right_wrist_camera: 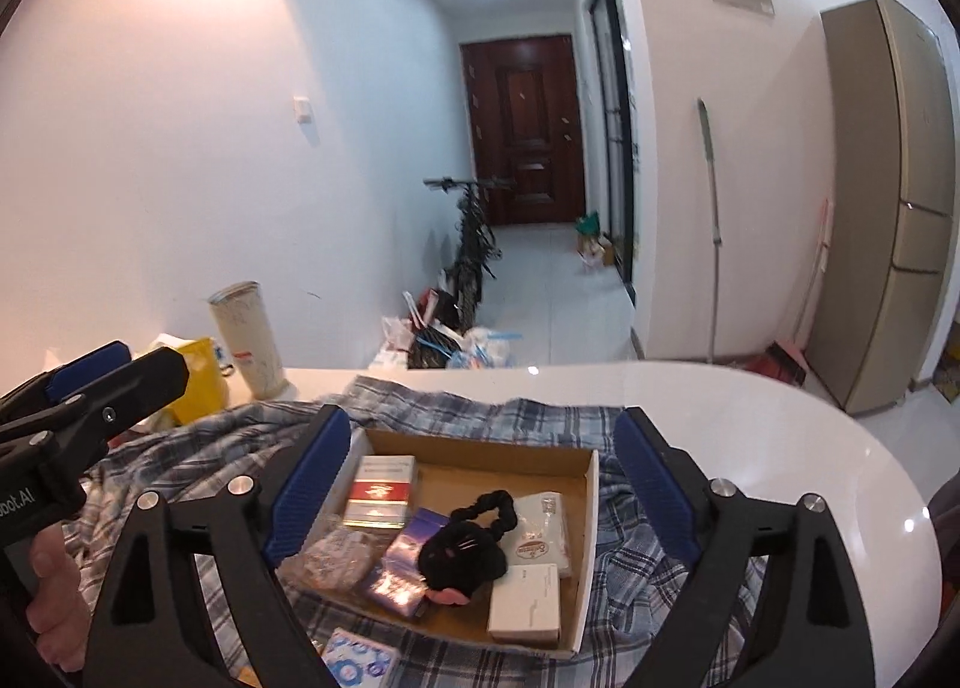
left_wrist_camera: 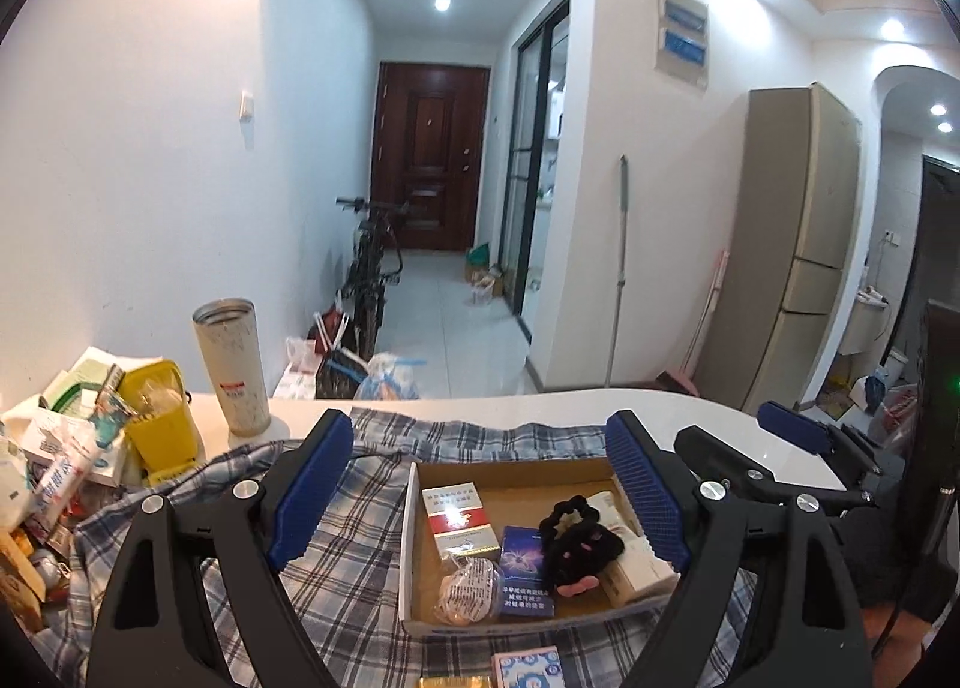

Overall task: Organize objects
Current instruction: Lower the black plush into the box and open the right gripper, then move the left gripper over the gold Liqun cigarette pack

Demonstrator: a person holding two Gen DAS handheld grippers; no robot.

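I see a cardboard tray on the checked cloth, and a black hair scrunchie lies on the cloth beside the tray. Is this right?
Not quite. The black hair scrunchie lies inside the cardboard tray, among the small boxes, not beside it. The tray does rest on the checked cloth. The right wrist view shows this most clearly.

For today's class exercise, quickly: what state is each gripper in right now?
Left gripper: open, holding nothing.
Right gripper: open, holding nothing, above the cardboard box.

White table [right_wrist_camera: 750, 406] under plaid cloth [right_wrist_camera: 624, 514]
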